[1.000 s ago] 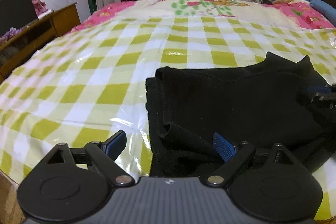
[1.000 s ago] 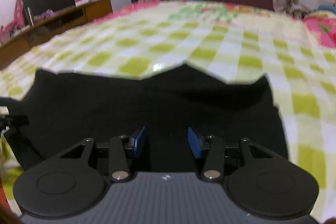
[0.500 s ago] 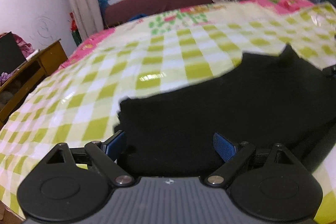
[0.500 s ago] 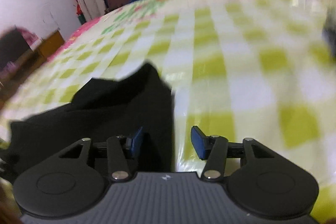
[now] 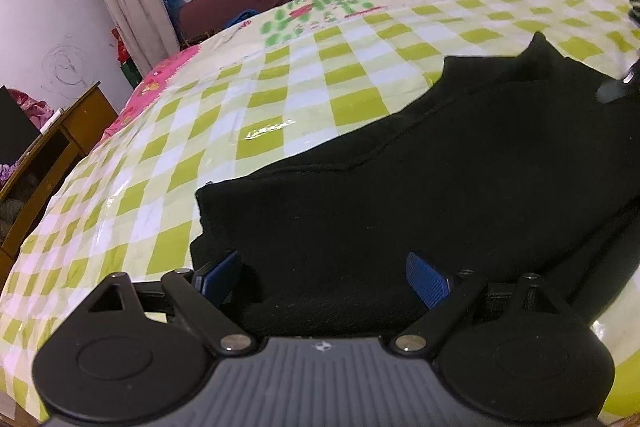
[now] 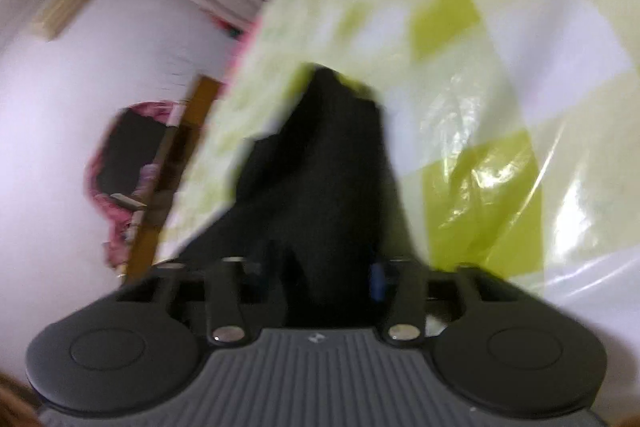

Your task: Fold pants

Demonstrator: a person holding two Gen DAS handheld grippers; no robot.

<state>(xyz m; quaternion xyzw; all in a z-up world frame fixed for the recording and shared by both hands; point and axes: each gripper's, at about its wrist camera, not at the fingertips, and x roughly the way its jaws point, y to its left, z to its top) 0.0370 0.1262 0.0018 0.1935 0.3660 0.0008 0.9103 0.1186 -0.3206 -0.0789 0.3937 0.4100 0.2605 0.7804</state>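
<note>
pants (image 5: 440, 187): one black pair, folded, at the bed's near edge, right part cut off | left tool (image 5: 324, 277): jaws wide apart over the cloth | right tool (image 6: 316, 275): blurred, clamped on pants | bed (image 5: 280, 75): one, checked plastic cover

No readable text anywhere, as far as visible

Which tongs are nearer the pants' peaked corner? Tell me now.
Right. The right tongs sit at the black pants just short of that corner; the left tongs straddle the far end, open.
</note>
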